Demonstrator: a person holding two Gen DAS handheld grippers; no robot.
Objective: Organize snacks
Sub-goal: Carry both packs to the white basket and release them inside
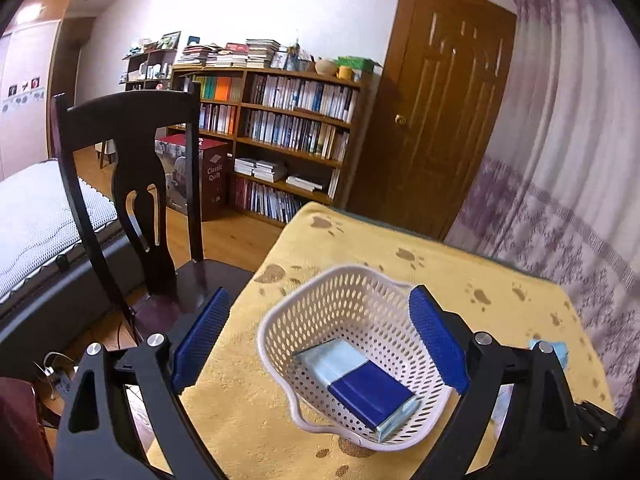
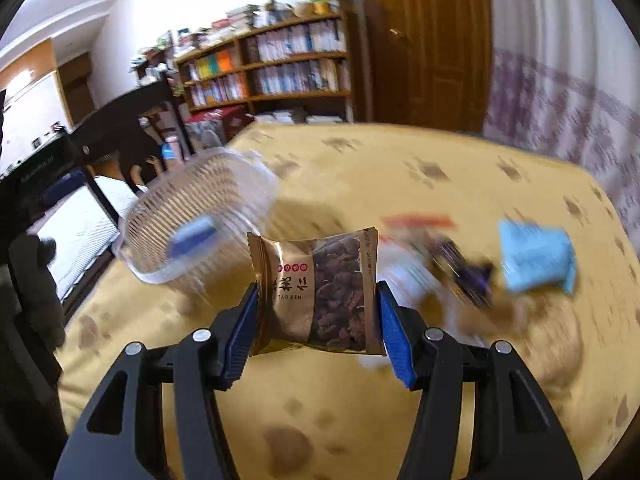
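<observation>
On the yellow paw-print cloth [image 1: 352,248] sits the white perforated basket [image 1: 320,300], near the table's left edge, with the dark chair [image 1: 132,184] just beyond that edge. Your left gripper [image 1: 316,332] hangs over the basket with its blue pads spread wide and nothing between them; a blue-and-pale packet [image 1: 360,384] lies flat on the basket floor. Your right gripper [image 2: 316,320] is clamped on a brown nut packet [image 2: 320,292], pads pressing both side edges, lifted above the cloth. In the right wrist view, blurred, the basket [image 2: 192,216] lies ahead to the left, bare cloth between it and the packet. To the right lie a light blue packet [image 2: 536,256] and a dark wrapper [image 2: 468,276], smeared. The cloth's far edge meets the curtain [image 1: 560,160].
</observation>
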